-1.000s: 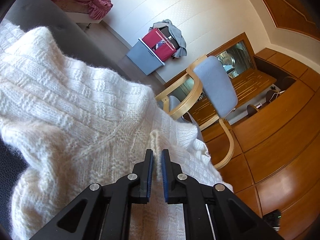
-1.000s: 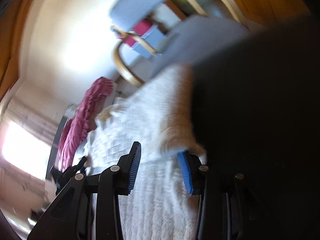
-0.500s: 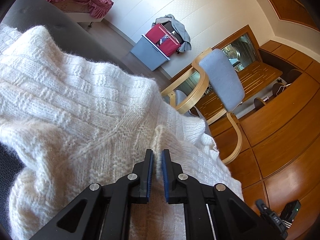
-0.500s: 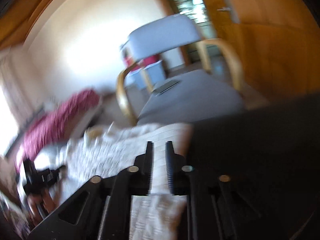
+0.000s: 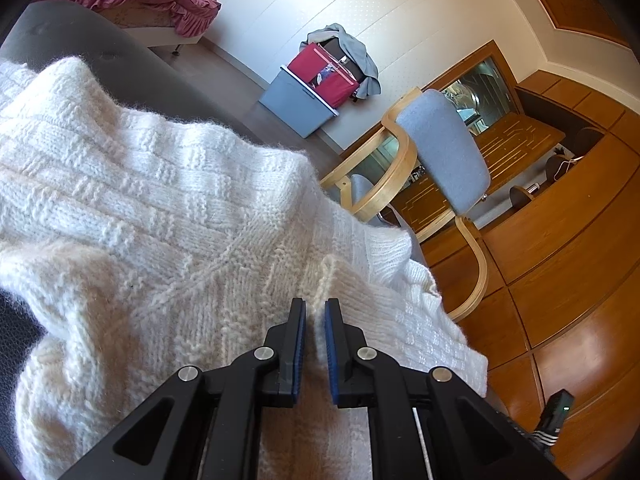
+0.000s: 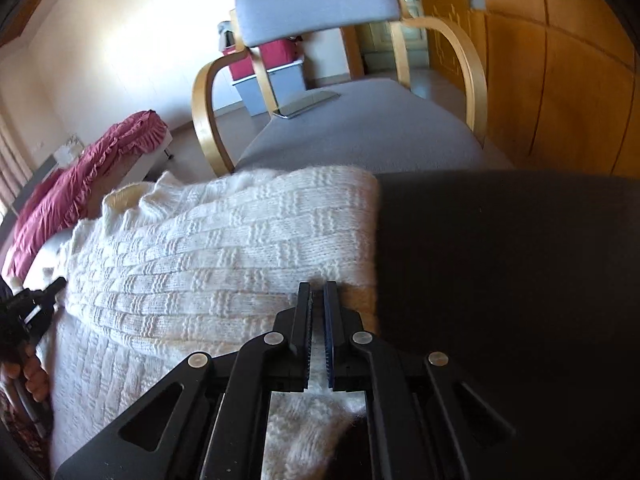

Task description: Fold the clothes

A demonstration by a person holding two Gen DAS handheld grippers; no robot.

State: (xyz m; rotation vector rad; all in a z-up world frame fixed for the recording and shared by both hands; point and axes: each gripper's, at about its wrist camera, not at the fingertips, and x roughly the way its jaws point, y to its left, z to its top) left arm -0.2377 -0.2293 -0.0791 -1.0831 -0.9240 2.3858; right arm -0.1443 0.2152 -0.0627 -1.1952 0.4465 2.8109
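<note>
Tongs, two: left tongs (image 5: pixel 315 312) pinch a raised fold of the one white knitted sweater (image 5: pixel 152 216), and right tongs (image 6: pixel 318 296), spread a second ago, have just closed on its edge beside the dark surface (image 6: pixel 500 280) it lies on. One grey armchair (image 6: pixel 360 128) stands beyond. A hand (image 6: pixel 28 372) now shows at the left edge.

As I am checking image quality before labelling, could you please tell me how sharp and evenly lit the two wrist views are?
Left wrist view: sharp, knit of the white sweater crisp, strong fisheye bending of the wood panelling. Right wrist view: the chair slightly soft, wall washed out by glare, dark surface nearly featureless.
</note>
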